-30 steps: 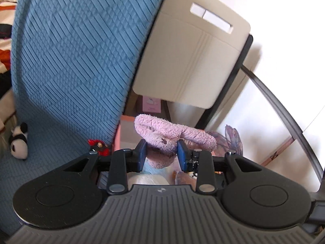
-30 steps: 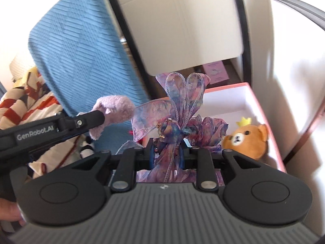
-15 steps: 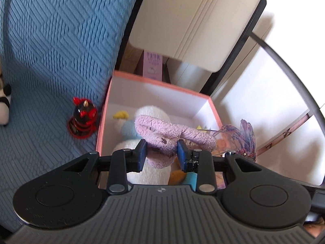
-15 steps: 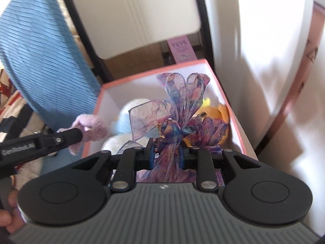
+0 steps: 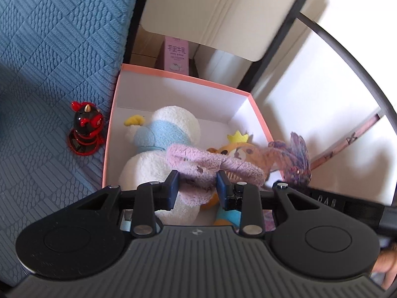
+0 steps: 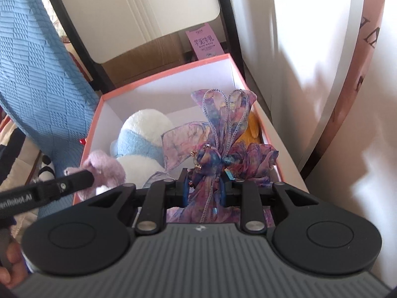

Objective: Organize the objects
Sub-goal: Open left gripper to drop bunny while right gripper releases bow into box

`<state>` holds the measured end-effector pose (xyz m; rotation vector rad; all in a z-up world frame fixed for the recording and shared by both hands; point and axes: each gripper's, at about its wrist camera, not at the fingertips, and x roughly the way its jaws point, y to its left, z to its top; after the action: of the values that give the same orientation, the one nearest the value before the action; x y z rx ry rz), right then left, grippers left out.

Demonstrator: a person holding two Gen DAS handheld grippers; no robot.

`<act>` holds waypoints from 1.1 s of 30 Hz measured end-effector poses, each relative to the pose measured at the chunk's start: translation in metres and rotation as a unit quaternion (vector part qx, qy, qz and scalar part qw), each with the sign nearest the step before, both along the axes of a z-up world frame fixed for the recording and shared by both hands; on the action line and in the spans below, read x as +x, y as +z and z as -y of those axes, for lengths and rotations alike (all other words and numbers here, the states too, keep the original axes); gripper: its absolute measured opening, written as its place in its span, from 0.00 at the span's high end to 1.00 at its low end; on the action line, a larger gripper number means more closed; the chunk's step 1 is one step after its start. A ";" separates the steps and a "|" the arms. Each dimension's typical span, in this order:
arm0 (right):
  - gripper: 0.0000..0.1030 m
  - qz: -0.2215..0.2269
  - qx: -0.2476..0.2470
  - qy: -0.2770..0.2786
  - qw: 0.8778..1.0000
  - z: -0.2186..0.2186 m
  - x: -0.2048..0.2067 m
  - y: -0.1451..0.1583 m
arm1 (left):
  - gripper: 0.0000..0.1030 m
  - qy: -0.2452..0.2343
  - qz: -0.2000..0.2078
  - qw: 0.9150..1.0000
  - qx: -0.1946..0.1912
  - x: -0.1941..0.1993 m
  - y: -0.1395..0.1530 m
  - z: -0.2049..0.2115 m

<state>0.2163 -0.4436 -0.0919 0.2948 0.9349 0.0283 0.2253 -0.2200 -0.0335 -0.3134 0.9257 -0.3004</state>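
Pink box [image 5: 258,114] drop-off: both grippers poised over it, loaded.
Left gripper [image 5: 197,188] clamps a fuzzy pink plush [image 5: 213,166]; right gripper [image 6: 204,190], jaws opening, has a purple ribbon bow [image 6: 218,136] between them; next, release both inside.

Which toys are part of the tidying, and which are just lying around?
Tidying: fuzzy pink hair clip in left gripper; purple ribbon bow in right gripper, jaws opening; pink box.
Lying around: red devil figurine, chair, blue cover.

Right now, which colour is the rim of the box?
Salmon pink; the box is white inside. Best seen in the left wrist view.
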 end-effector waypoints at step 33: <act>0.16 0.074 -0.021 -0.001 0.997 -0.062 -0.075 0.092 | 0.12 0.038 0.108 0.993 -0.033 -0.091 0.104 -0.114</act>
<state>0.1417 -0.3814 -0.0004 0.2511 0.7880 0.0276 0.1340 -0.1063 0.0705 -0.3687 0.6899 -0.2882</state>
